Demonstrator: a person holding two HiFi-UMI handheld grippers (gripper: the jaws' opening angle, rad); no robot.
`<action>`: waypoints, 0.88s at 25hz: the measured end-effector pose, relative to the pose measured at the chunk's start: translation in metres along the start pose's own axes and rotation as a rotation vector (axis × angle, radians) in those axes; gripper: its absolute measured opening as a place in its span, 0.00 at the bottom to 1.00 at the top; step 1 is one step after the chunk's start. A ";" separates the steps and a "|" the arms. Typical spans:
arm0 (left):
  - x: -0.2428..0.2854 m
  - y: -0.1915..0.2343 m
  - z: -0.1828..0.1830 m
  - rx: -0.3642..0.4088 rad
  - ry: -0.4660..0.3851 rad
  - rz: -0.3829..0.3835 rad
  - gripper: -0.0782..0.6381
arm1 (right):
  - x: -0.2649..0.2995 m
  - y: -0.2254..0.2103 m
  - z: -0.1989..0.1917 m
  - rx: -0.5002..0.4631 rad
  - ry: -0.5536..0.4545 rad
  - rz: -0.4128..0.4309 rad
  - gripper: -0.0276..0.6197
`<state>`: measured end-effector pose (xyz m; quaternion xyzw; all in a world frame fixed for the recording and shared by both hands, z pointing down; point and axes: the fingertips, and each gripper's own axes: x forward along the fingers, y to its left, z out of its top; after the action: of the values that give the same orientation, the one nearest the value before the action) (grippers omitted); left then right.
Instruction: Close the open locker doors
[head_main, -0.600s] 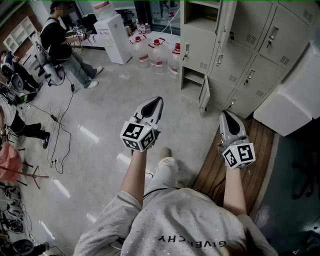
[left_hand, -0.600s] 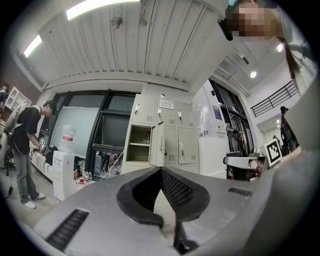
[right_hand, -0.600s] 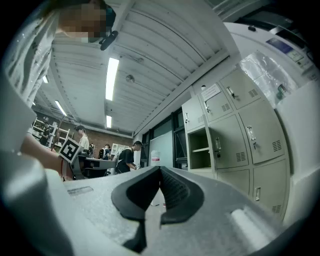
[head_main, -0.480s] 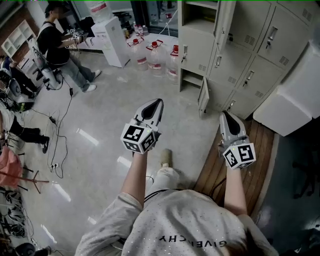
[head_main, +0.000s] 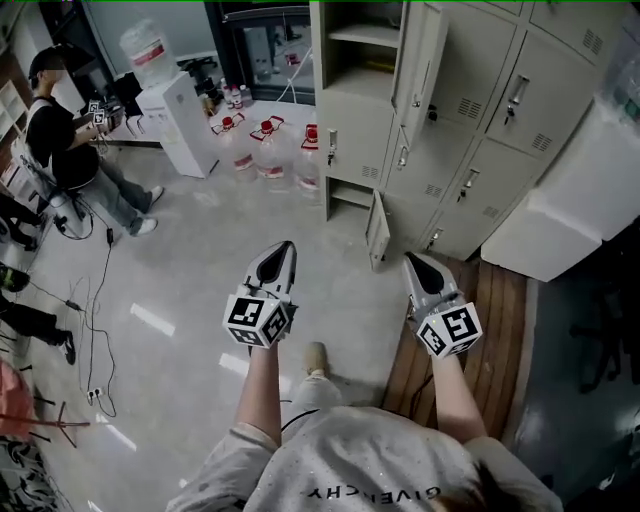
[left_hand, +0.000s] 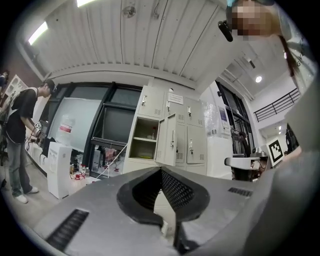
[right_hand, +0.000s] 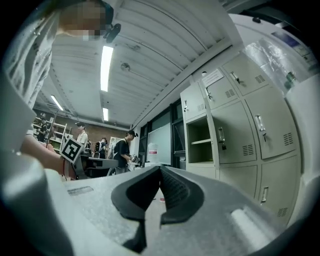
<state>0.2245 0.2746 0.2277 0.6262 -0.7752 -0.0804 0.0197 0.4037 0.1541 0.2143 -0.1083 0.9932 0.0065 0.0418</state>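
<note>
I hold both claws out level in front of me, side by side and well apart. The left claw (head_main: 287, 247) is shut, its two tips pressed together with nothing between them. The right claw (head_main: 411, 260) is shut too, and it is also empty. Neither claw touches anything.

The lockers (head_main: 500, 120) stand ahead of me, up and to the right in the head view. Two doors are open. A tall door (head_main: 420, 70) hangs open beside a bare shelf space in the upper row. A small door (head_main: 378, 228) sticks out low down, near the floor, just ahead of the gap between my claws.

Compared with half a second ago, the lockers sit further left and fill more of the top of the head view. The small door is now closer to the middle. Both claws show lower and a bit more to the left than before. They were shut then as well.

The big water jugs (head_main: 265, 150) stand on the floor left of the lockers. A white water cooler (head_main: 180, 120) is next to them. A person (head_main: 65, 150) at the far left is now nearer the edge.
</note>
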 end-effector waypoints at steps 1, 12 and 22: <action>0.009 0.006 -0.001 -0.003 0.001 -0.005 0.10 | 0.009 -0.004 -0.002 -0.006 0.009 -0.002 0.05; 0.091 0.090 -0.005 -0.020 0.029 -0.075 0.10 | 0.111 -0.035 -0.020 0.062 -0.010 -0.081 0.10; 0.142 0.144 -0.001 0.002 0.044 -0.141 0.10 | 0.172 -0.065 -0.022 0.080 -0.060 -0.193 0.15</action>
<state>0.0546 0.1656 0.2402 0.6811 -0.7285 -0.0668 0.0302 0.2487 0.0535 0.2213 -0.2014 0.9759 -0.0342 0.0763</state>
